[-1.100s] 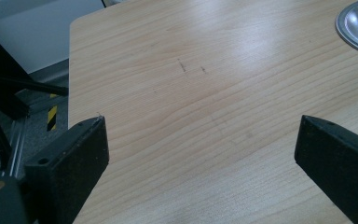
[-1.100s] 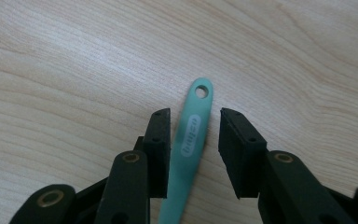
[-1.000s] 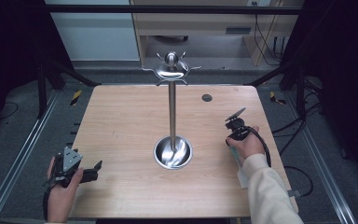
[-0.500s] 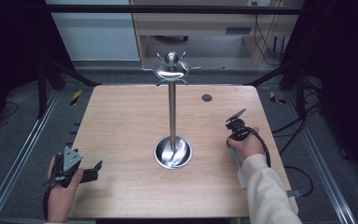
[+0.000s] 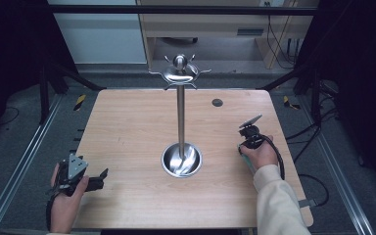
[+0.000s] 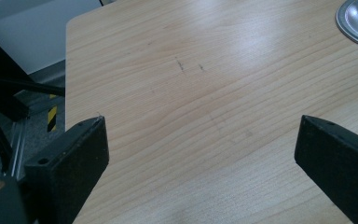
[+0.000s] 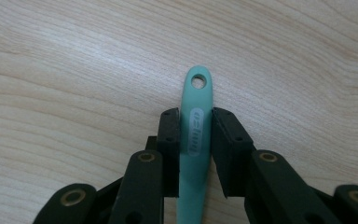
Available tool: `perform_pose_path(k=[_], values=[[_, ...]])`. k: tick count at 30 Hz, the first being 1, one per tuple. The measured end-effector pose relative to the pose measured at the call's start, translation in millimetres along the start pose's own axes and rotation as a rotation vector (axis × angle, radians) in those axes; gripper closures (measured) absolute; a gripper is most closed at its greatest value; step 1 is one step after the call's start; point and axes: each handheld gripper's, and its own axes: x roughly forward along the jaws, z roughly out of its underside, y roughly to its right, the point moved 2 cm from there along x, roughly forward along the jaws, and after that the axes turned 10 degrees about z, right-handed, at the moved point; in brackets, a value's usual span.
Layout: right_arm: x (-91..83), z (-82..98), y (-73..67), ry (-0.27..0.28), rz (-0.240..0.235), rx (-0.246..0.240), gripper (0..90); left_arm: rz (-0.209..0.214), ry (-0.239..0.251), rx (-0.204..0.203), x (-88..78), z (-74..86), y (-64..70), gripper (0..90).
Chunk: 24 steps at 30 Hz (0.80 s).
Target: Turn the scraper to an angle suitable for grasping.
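Note:
A teal utensil handle (image 7: 196,121) with a hanging hole at its end lies between the jaws of my right gripper (image 7: 195,135), which is shut on it just above the wooden table (image 7: 74,70). In the high view my right gripper (image 5: 245,149) is at the table's right side, with a bit of the teal handle (image 5: 245,160) showing beside the hand. My left gripper (image 5: 103,174) rests at the front left edge, open and holding nothing. In the left gripper view its jaws (image 6: 200,135) stand wide apart over bare wood.
A steel stand rises at the table's centre, with a thin pole (image 5: 180,117), a round dish base (image 5: 181,160) and a ring of hooks at its top (image 5: 179,73). A small dark disc (image 5: 217,102) lies at the back right. Metal rails flank the table (image 5: 127,127).

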Motion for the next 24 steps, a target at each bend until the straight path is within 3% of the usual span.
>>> perform_pose_path(k=[5,12,17,24], values=[[-24.4,-2.5,-4.5,0.089,-0.01,-0.032,74.1,0.0,-0.011,-0.001,1.9,1.3,0.2,2.6],[-69.2,3.4,-0.7,0.246,-0.053,0.008,74.2,-0.003,-0.005,0.001,1.1,-0.1,0.3,2.6],[-86.1,9.2,5.6,0.309,-0.048,0.04,74.3,0.004,0.002,-0.002,1.3,-0.4,0.1,2.6],[-115.0,8.2,5.1,0.392,-0.032,0.021,74.4,0.005,-0.009,0.012,3.5,-0.9,2.0,2.6]])
